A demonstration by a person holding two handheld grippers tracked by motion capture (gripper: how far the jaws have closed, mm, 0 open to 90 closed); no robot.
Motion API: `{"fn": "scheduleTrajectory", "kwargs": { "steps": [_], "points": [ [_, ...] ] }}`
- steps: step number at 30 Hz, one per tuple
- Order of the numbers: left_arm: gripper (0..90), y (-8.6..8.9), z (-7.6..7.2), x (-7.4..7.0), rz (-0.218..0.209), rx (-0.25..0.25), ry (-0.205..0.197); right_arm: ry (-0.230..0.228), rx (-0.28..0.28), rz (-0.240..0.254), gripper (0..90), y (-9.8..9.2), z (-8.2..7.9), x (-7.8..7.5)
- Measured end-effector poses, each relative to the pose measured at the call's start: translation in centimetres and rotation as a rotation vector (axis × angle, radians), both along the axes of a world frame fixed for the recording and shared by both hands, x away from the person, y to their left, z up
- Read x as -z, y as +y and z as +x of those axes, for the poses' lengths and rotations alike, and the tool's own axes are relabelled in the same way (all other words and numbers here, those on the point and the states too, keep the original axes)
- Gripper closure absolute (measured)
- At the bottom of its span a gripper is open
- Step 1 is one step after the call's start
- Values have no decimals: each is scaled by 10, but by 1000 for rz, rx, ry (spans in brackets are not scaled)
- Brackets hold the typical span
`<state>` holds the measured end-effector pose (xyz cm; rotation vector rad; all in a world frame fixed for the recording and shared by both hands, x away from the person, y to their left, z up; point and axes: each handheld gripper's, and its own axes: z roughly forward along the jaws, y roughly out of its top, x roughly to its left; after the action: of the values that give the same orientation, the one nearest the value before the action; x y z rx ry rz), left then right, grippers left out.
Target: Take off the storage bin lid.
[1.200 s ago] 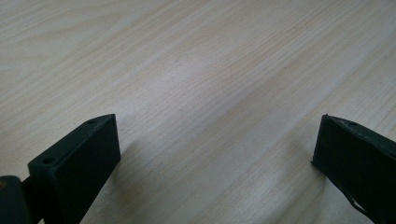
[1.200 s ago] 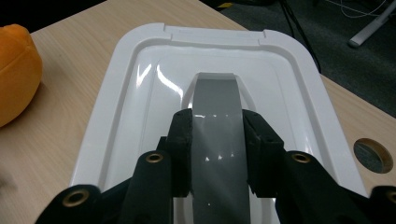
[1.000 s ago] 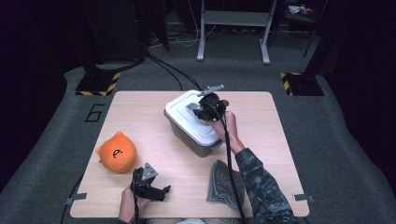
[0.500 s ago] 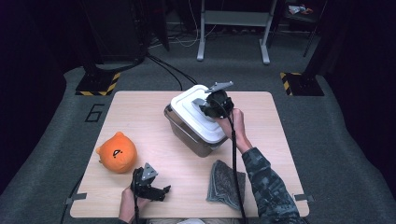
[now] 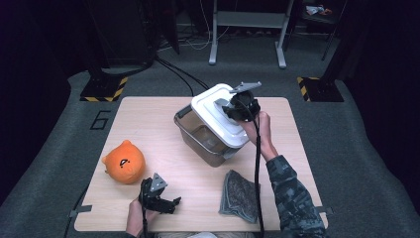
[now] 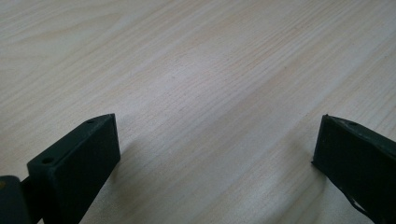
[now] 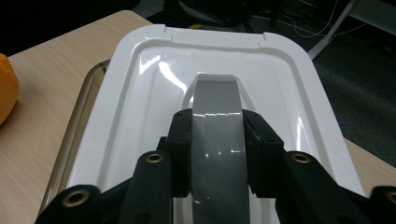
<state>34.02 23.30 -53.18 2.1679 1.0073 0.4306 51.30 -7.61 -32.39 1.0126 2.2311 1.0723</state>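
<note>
A clear plastic bin (image 5: 200, 138) stands mid-table. Its white lid (image 5: 218, 116) hangs tilted above it, lifted off toward the right. My right gripper (image 5: 233, 109) is shut on the lid's grey handle (image 7: 217, 126), its black jaws pressing both sides of the handle in the right gripper view, where the white lid (image 7: 140, 93) spreads around it. My left gripper (image 5: 166, 202) rests near the table's front edge, open. The left gripper view has its two black jaws wide apart over the bare wooden table (image 6: 196, 84).
An orange plush toy (image 5: 124, 161) sits at the table's front left. A folded grey cloth (image 5: 240, 194) lies at the front right, beside the person's right sleeve. Dark floor, cables and metal stand legs lie beyond the table's (image 5: 148, 119) far edge.
The right gripper has risen and drifted right with the white lid, which has come off the bin and now hangs tilted above it. The left gripper stays still.
</note>
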Motion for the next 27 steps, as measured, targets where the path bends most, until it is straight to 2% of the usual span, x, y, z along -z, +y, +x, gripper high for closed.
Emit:
{"fn": "scheduleTrajectory", "kwargs": {
  "steps": [9,15,27],
  "points": [
    [1,0,0,0,-1,1,-1,-19,27,-18,664,-19,3,-4],
    [1,0,0,0,-1,1,-1,-22,71,-2,664,-33,4,-6],
    [1,0,0,0,1,2,-2,-30,157,-4,664,-66,11,-4]
  ]
}}
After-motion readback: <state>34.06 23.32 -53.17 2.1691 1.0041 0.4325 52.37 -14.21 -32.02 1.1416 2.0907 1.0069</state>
